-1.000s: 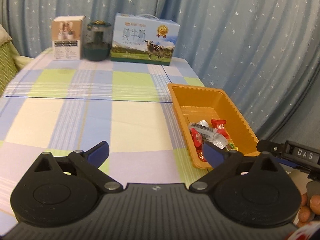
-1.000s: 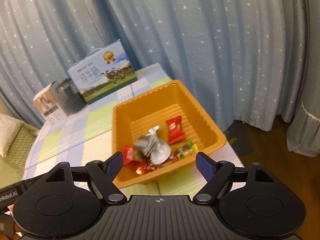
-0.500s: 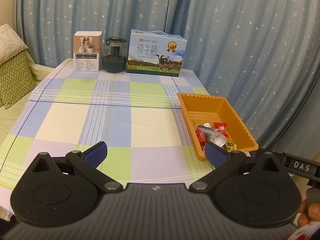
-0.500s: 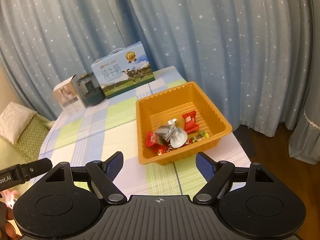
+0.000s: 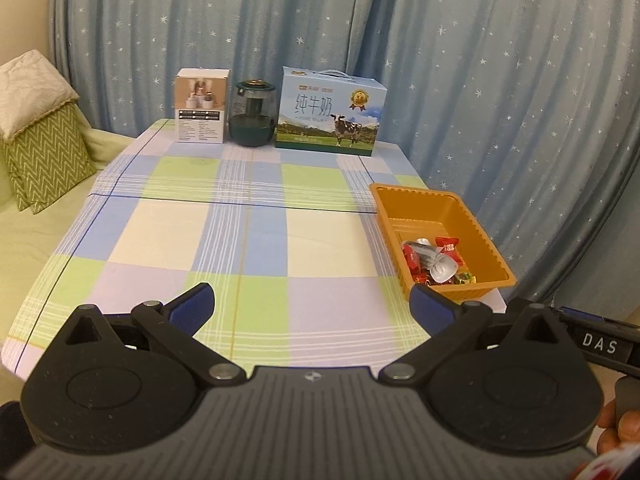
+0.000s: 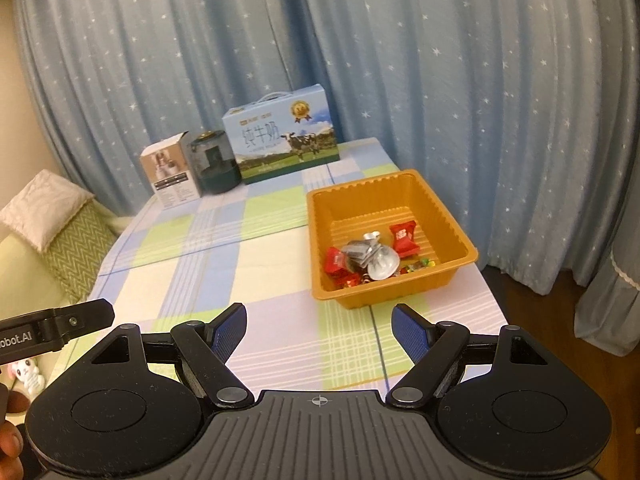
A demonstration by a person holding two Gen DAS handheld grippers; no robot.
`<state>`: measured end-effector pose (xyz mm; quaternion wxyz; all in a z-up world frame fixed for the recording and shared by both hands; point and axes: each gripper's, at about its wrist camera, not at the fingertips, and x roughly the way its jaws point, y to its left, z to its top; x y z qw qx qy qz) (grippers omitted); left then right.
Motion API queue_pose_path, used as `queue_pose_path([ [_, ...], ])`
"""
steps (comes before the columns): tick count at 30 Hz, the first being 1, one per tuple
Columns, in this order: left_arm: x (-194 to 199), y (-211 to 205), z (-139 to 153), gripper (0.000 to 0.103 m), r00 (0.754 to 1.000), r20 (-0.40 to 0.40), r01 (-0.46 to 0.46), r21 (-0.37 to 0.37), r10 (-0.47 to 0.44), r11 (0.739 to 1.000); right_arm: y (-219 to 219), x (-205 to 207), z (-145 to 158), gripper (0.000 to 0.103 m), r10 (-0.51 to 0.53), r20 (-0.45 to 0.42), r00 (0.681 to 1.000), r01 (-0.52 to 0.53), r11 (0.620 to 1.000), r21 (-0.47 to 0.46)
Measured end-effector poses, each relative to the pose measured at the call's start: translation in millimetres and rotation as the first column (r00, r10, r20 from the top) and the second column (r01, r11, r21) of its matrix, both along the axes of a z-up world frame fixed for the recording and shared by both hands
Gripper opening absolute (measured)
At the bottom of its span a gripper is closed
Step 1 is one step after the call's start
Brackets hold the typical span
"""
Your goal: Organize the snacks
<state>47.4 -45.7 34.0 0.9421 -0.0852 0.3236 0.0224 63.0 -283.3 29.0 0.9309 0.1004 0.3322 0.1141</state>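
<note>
An orange tray (image 5: pixel 416 196) (image 6: pixel 460 236) stands at the right edge of the checked table. It holds several wrapped snacks: red packets (image 6: pixel 403 236), silver wrappers (image 6: pixel 380 258) and small candies (image 5: pixel 464 279). My left gripper (image 5: pixel 312 308) is open and empty, held back above the table's near edge. My right gripper (image 6: pixel 318 330) is open and empty, also back from the tray near the front edge. Part of the right gripper shows at the right of the left wrist view (image 5: pixel 596 336).
At the table's far edge stand a white box (image 5: pixel 202 106), a dark green jar (image 5: pixel 253 120) and a blue milk carton (image 5: pixel 330 118). Blue starred curtains hang behind and to the right. A sofa with a green cushion (image 5: pixel 44 152) is to the left.
Both grippers have pulled back and up from the tray, so the whole table now shows. Both stay open and empty. The snacks in the tray have not moved.
</note>
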Motion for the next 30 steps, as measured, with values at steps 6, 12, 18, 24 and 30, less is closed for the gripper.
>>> queue_pose_path([
  [6,-19.2,4.6,2.7,0.103,1.0,0.001,-0.018,0.011,0.018,1.0,7.8,-18.8,6.7,0.079,0.015,0.015,1.0,-0.014,1.0,-0.027],
  [12,-35.4,4.5,8.4,0.103,1.0,0.007,-0.019,0.012,0.019,1.0,9.9,-32.8,12.7,0.079,0.011,0.031,0.999,-0.009,0.998,-0.065],
  [18,-48.9,4.4,10.9,0.103,1.0,0.022,-0.022,0.024,0.021,0.999,14.1,-45.4,14.6,0.079,0.022,0.029,0.999,-0.019,0.995,-0.095],
  [24,-58.2,5.3,9.2,0.103,1.0,0.026,-0.015,0.043,0.013,0.999,20.8,-54.1,12.8,0.079,0.034,0.026,0.999,-0.031,0.993,-0.118],
  [30,-62.9,5.1,7.9,0.103,1.0,0.025,-0.011,0.051,0.01,0.999,28.1,-61.0,12.2,0.079,0.051,0.034,0.998,-0.046,0.989,-0.137],
])
